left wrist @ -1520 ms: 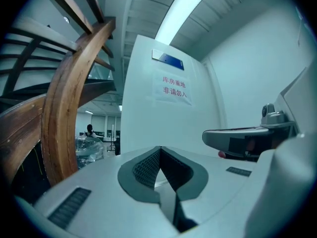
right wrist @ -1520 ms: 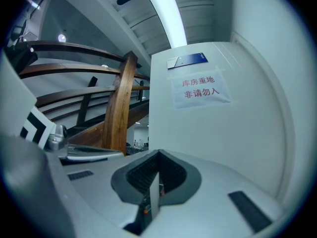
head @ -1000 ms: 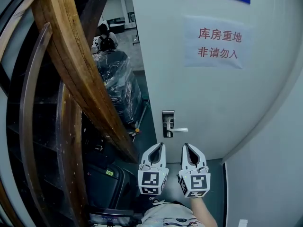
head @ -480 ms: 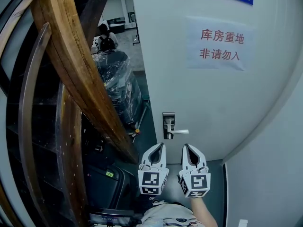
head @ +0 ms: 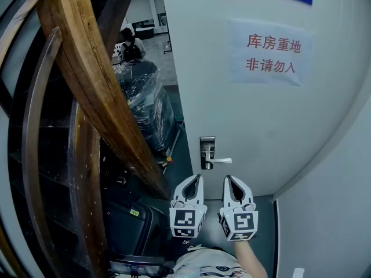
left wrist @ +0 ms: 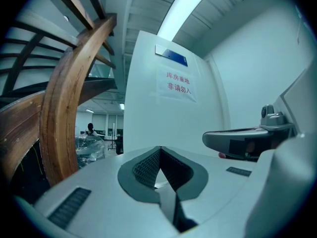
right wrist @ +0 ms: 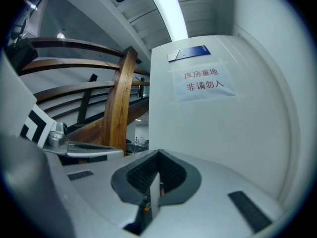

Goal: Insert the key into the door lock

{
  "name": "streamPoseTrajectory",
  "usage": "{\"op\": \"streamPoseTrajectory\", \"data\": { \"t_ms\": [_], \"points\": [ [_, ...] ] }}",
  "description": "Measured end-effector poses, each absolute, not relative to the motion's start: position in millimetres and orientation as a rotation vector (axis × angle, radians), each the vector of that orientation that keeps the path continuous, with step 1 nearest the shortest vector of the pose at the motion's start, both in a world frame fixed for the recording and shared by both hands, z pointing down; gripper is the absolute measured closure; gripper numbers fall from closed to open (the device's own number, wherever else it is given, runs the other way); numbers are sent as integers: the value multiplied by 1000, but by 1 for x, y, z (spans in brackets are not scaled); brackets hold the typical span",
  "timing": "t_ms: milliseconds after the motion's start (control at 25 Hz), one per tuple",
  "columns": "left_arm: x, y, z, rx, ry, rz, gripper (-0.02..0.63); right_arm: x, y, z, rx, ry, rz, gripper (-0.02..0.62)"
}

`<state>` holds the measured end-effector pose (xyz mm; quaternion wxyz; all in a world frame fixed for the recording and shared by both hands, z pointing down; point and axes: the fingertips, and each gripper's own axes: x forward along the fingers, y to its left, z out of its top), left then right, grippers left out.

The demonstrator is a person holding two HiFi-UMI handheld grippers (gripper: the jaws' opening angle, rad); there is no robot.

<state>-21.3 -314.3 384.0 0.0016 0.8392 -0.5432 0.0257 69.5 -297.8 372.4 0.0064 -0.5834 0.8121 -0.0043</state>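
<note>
A white door (head: 249, 114) stands ajar ahead. It carries a dark metal lock plate (head: 207, 151) near its left edge, with a silver lever handle (head: 220, 161). Both grippers hang side by side just below the lock and short of it, pointing level at the door. My left gripper (head: 198, 176) (left wrist: 160, 148) is shut with nothing between its pads. My right gripper (head: 227, 178) (right wrist: 158, 151) is shut on a thin flat silver key (right wrist: 154, 195), which stands edge-on between the pads. In the head view the key is hidden.
A curved wooden stair rail (head: 87, 80) crowds the left side. Beyond the door gap sit a plastic-wrapped bundle (head: 145, 103) and a distant person (head: 128, 46). A paper sign (head: 271, 52) hangs on the door. A dark case (head: 130, 222) lies at the lower left, and a white wall (head: 330, 213) closes the right.
Both grippers have kept still and shut. Only the head view has drifted slightly, so the door sits a touch lower in the frame.
</note>
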Motion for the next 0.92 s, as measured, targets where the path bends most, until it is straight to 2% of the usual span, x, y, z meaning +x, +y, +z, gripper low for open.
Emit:
{"op": "streamPoseTrajectory", "data": {
  "t_ms": [920],
  "points": [
    [-16,-313,387,2633,-1691,74,603,71,-299,383,-1836,2550,-38,591]
  ]
}}
